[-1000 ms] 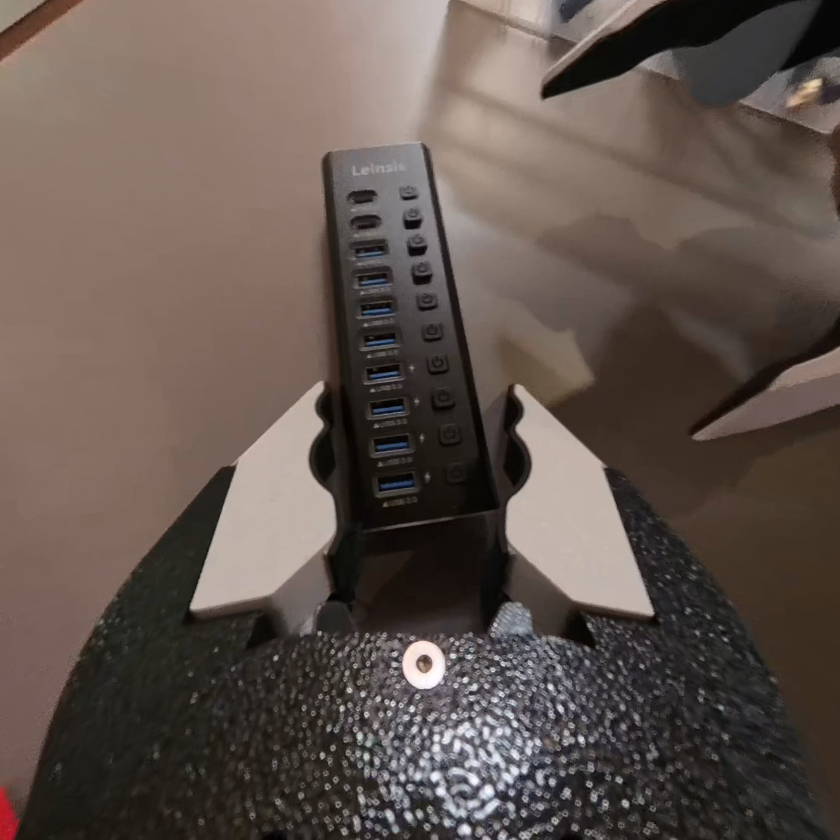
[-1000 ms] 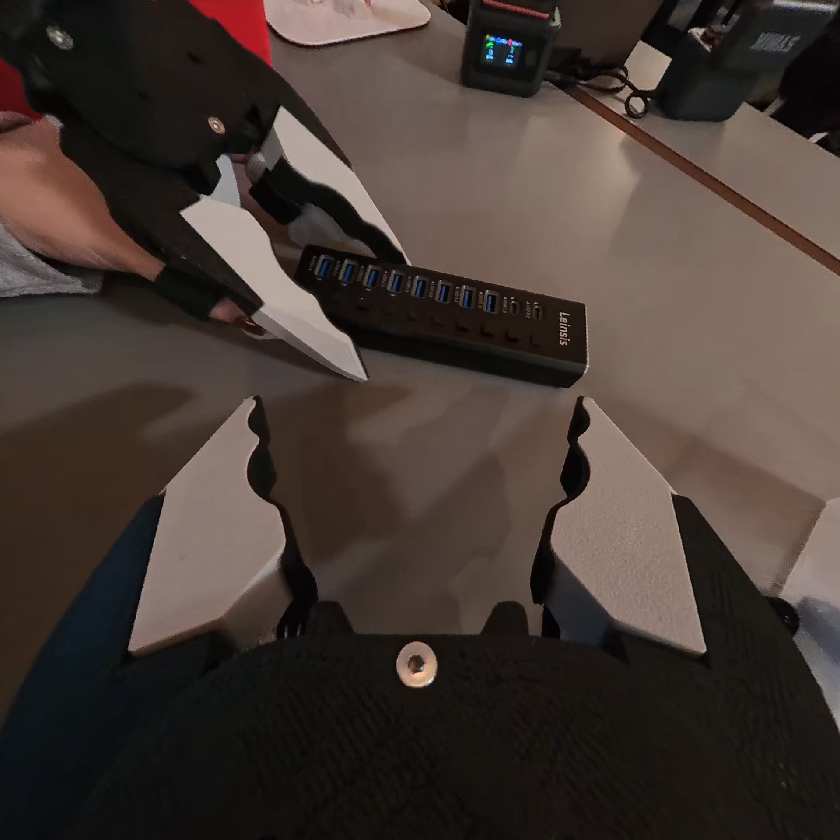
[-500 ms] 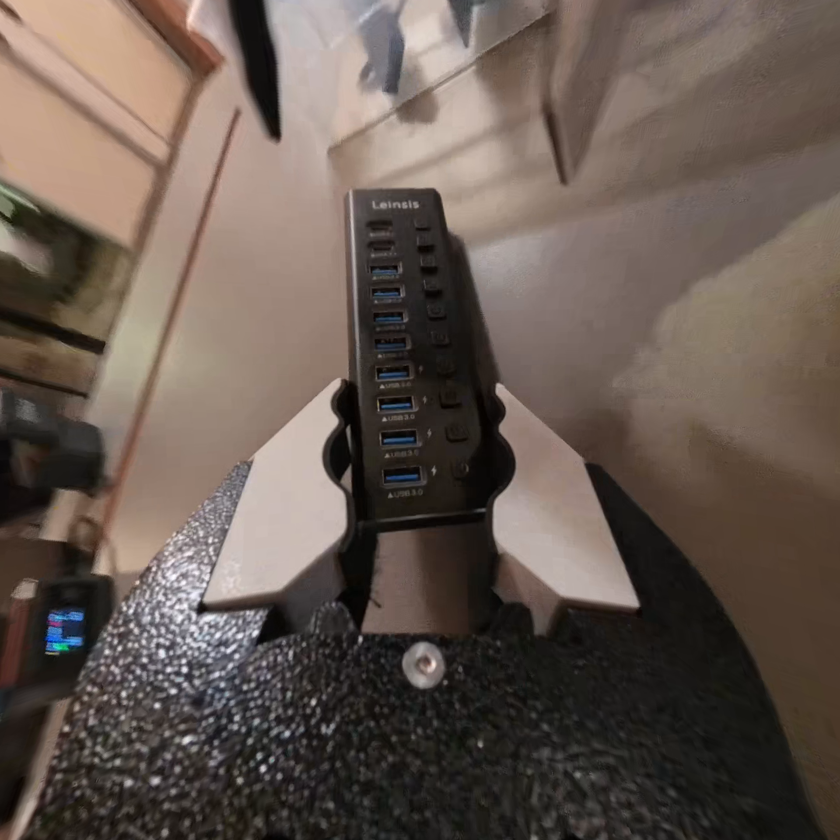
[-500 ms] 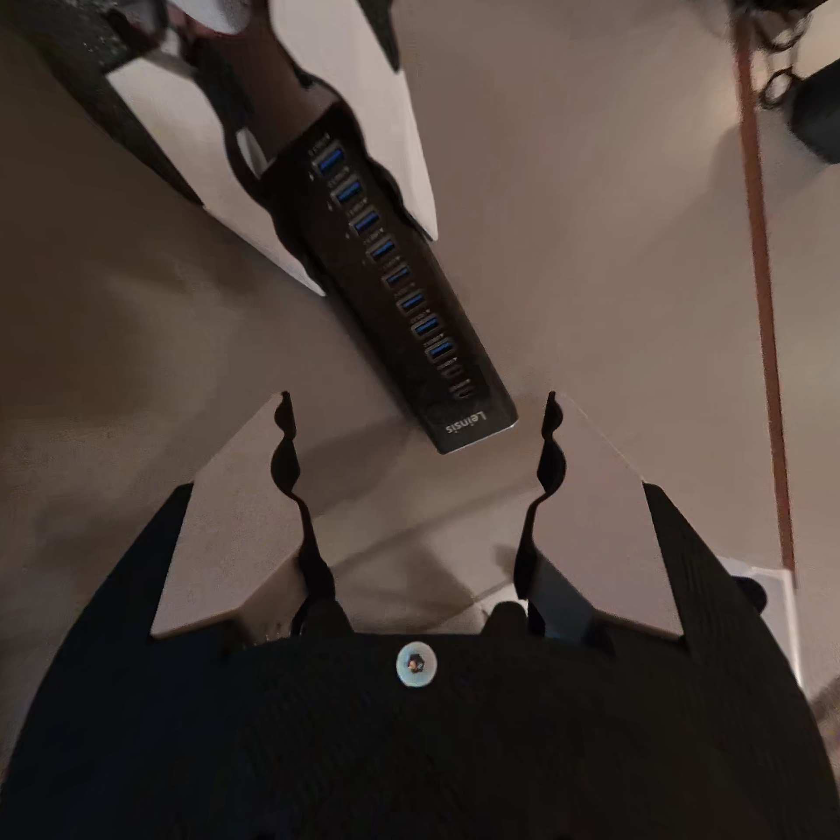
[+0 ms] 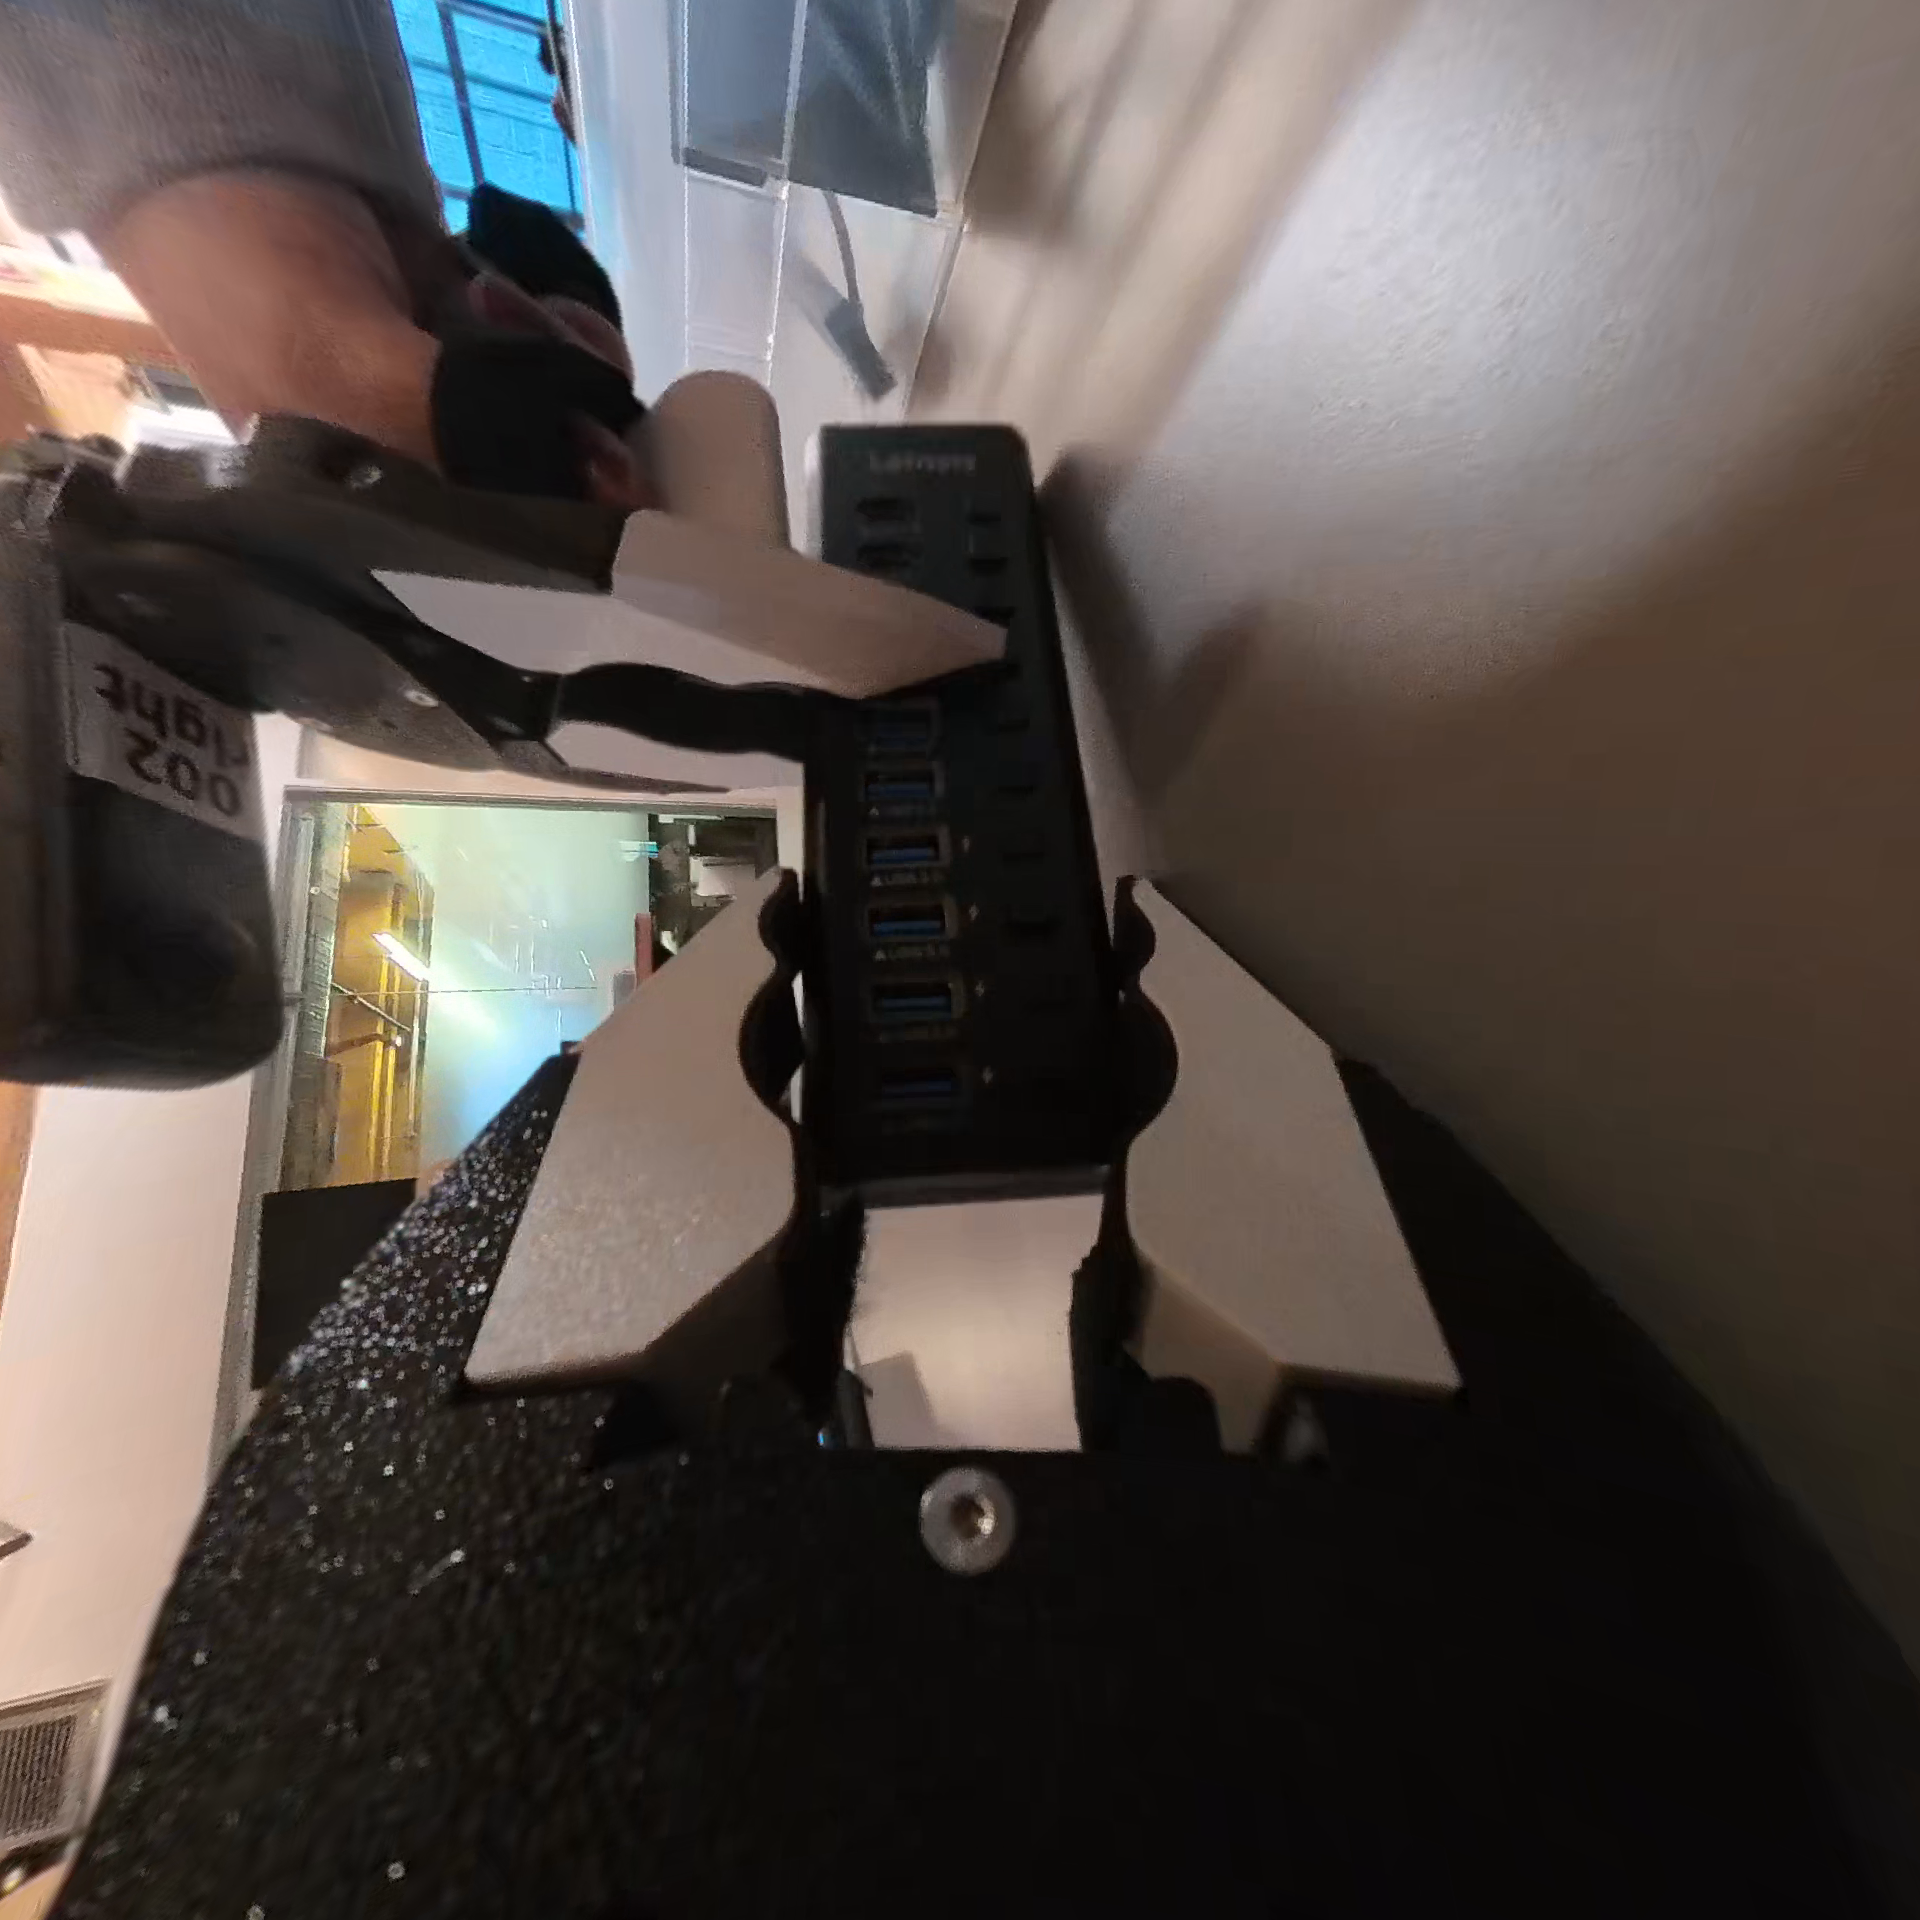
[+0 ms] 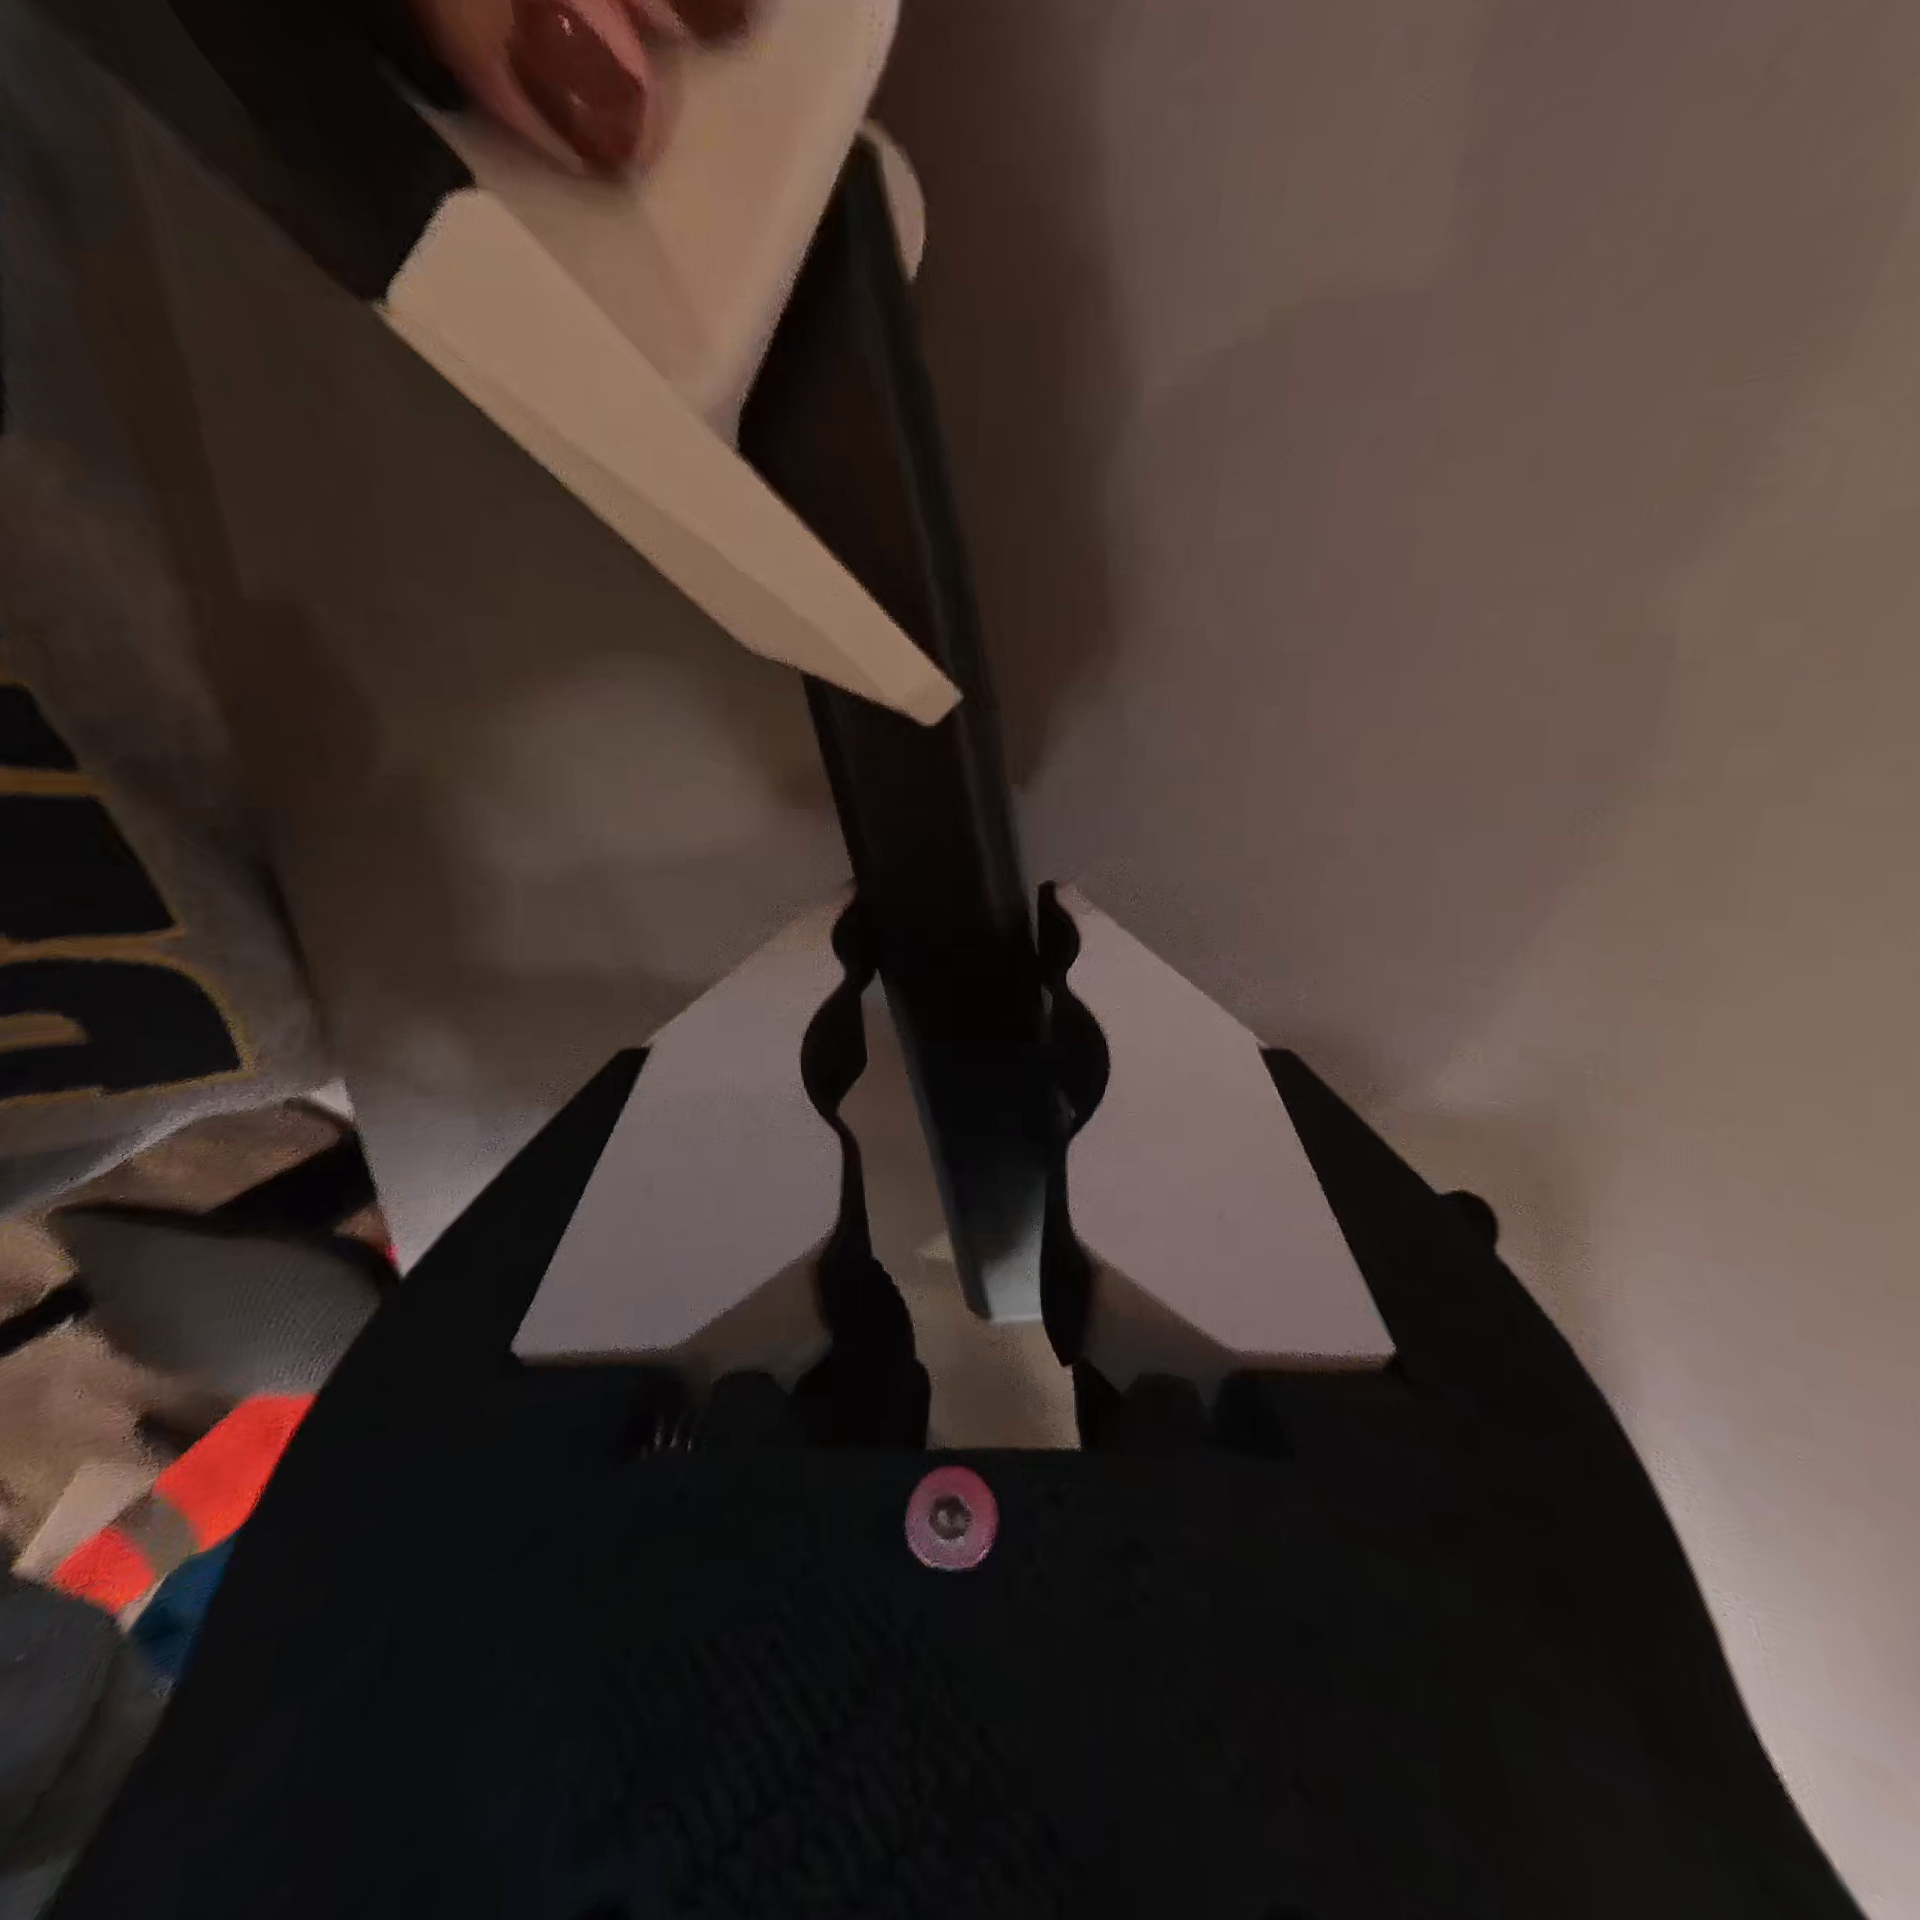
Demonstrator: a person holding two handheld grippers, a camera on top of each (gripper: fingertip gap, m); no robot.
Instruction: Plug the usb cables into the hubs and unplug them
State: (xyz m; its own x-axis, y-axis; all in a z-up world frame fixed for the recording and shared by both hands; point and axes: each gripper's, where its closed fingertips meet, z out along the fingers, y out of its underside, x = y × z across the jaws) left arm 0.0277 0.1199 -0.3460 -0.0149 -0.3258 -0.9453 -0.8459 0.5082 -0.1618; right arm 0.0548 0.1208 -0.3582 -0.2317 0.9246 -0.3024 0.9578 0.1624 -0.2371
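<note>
L gripper jaws clamped on the near end of the black USB hub, one finger on each long side; hub sticks straight out fwd from the jaws, port face toward the left wrist cam. Row of blue USB-A ports down the face w/ small buttons beside them, two darker slots near the far end. Hub looks lifted off the grey bench, which fills the right side of the tilted left wrist view, but contact at the hub's far edge is hard to call w/ the blur.

R gripper jaws narrow, closed on the opposite end of the same hub; right wrist view sees only its thin dark edge running away from the cam. In the left wrist view the R gripper comes in from the left, pale finger tip lying across the hub's upper ports, a person's hand on its handle w/ a black strap. In the right wrist view the L gripper's pale finger crosses the hub farther up. No cable visible at the ports.
</note>
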